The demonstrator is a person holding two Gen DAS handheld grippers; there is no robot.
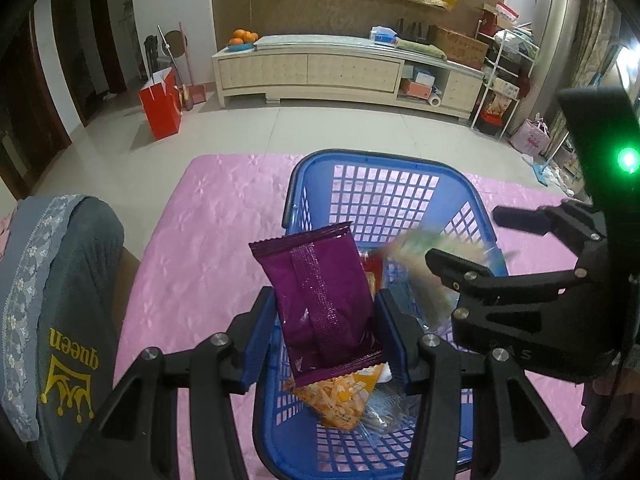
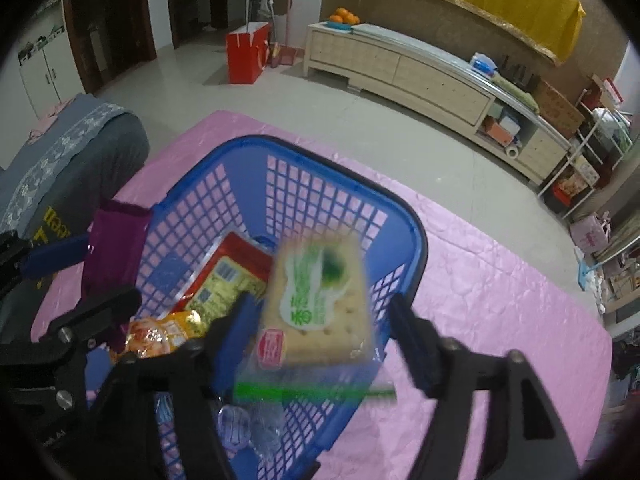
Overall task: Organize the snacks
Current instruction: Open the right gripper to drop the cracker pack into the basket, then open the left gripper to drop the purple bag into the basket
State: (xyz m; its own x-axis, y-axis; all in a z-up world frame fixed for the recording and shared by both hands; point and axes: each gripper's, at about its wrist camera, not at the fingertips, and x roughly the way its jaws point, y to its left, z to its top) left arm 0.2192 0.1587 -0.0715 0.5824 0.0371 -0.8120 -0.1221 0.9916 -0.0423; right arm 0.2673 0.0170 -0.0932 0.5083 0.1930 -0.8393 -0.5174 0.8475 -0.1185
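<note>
Purple snack pack (image 1: 320, 304) is pinched in my left jaws (image 1: 326, 334), right over the blue basket (image 1: 376, 164). Right jaws (image 2: 324, 328) gape around a blurry cracker pack (image 2: 320, 304), probably dropping in. Several snacks inside already.

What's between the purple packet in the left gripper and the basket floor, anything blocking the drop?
Nothing rigid. The purple packet hangs over the blue basket, clamped in the left gripper. Directly below lies an orange snack bag; it would land on that. The right gripper, open, has a cracker packet blurred between its fingers, beside this path.
</note>
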